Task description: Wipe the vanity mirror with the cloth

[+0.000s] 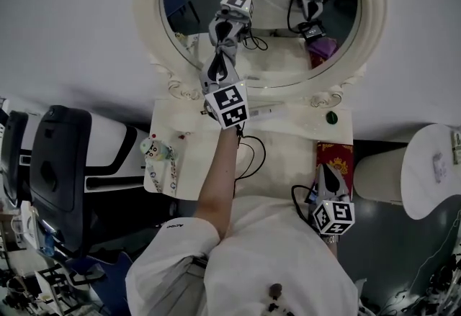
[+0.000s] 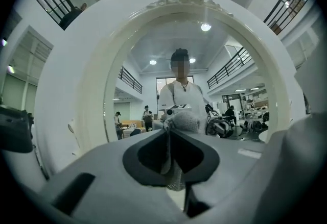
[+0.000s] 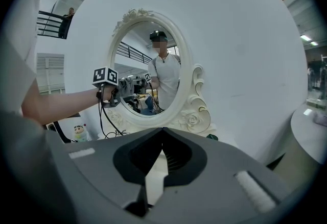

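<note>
The oval vanity mirror in its cream carved frame (image 1: 374, 12) (image 2: 66, 90) (image 3: 186, 80) stands at the back of a small white table (image 1: 288, 152). My left gripper (image 1: 218, 62) (image 2: 170, 133) is raised to the lower left of the glass (image 1: 288, 55). It is shut on a grey cloth (image 1: 226, 46) (image 2: 177, 174), and the bunched cloth touches the glass. In the right gripper view the left gripper (image 3: 120, 90) shows against the mirror's lower left. My right gripper (image 1: 331, 181) (image 3: 162, 130) hangs low at the table's right front, shut with nothing between its jaws.
A red packet (image 1: 335, 156) lies under the right gripper, with a small green object (image 1: 331, 117) by the mirror's foot. A cartoon figure and card (image 1: 155, 156) sit at the table's left. Black cables (image 1: 251, 156) cross the table. A round white table (image 1: 432, 170) stands right, black equipment (image 1: 57, 170) left.
</note>
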The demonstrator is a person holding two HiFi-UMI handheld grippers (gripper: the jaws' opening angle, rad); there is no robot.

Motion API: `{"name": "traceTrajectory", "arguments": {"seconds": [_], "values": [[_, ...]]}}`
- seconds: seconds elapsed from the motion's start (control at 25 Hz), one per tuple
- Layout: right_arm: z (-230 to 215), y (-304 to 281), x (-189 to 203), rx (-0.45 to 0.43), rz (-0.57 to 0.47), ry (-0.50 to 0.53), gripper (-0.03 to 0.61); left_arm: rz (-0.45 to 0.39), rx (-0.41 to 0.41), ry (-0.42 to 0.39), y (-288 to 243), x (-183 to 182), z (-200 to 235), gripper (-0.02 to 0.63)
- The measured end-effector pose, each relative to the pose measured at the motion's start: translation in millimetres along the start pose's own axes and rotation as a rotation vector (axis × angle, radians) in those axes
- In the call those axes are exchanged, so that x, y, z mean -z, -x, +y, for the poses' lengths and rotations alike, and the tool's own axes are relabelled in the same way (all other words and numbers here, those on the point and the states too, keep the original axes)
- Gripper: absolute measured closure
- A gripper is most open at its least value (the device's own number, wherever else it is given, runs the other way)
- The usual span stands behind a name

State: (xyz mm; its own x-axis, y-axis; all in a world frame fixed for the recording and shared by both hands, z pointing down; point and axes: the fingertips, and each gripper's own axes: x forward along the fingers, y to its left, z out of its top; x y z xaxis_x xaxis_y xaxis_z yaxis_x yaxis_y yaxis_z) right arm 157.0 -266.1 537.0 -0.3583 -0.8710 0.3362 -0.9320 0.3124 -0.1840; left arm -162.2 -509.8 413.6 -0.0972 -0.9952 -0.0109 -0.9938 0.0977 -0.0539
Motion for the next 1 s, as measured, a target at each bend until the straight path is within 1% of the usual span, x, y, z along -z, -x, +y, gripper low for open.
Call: {"name": "traceTrajectory", "arguments": {"seconds": [0.24,0.36,0.48,0.56,0.68,0.84,1.0], "values": [[22.5,-10.9,2.4,-0.010,0.008,-0.001,0.571,0.015,-0.065,-0.001,-1.8,7.1,48.5,0.591],[29.8,-16.0,4.6,-0.013,0.015,0.000,0.571,0.017,-0.085,-0.013,-3.7,11.0,63.7,0.592],[34.6,-16.9,6.7,-0.017,0.023,0.011,0.571,0.033,-0.142,0.017,-3.6,16.9,85.0,0.592],[34.6,-15.7,7.5,-0.015,0.029,0.016,0.571,0.041,-0.162,0.019,-4.1,19.6,94.4,0.592],[28.9,-12.6,8.0,-0.002,0.033,0.013,0.571,0.043,-0.176,0.018,-5.6,24.0,97.1,0.594],[18.1,-6.8,7.0,0.002,0.032,0.020,0.571,0.038,-0.203,0.067,0.2,22.9,98.0,0.592],[1.8,1.6,8.0,0.000,0.034,0.003,0.569,0.008,-0.216,0.087,20.0,21.2,89.0,0.592]]}}
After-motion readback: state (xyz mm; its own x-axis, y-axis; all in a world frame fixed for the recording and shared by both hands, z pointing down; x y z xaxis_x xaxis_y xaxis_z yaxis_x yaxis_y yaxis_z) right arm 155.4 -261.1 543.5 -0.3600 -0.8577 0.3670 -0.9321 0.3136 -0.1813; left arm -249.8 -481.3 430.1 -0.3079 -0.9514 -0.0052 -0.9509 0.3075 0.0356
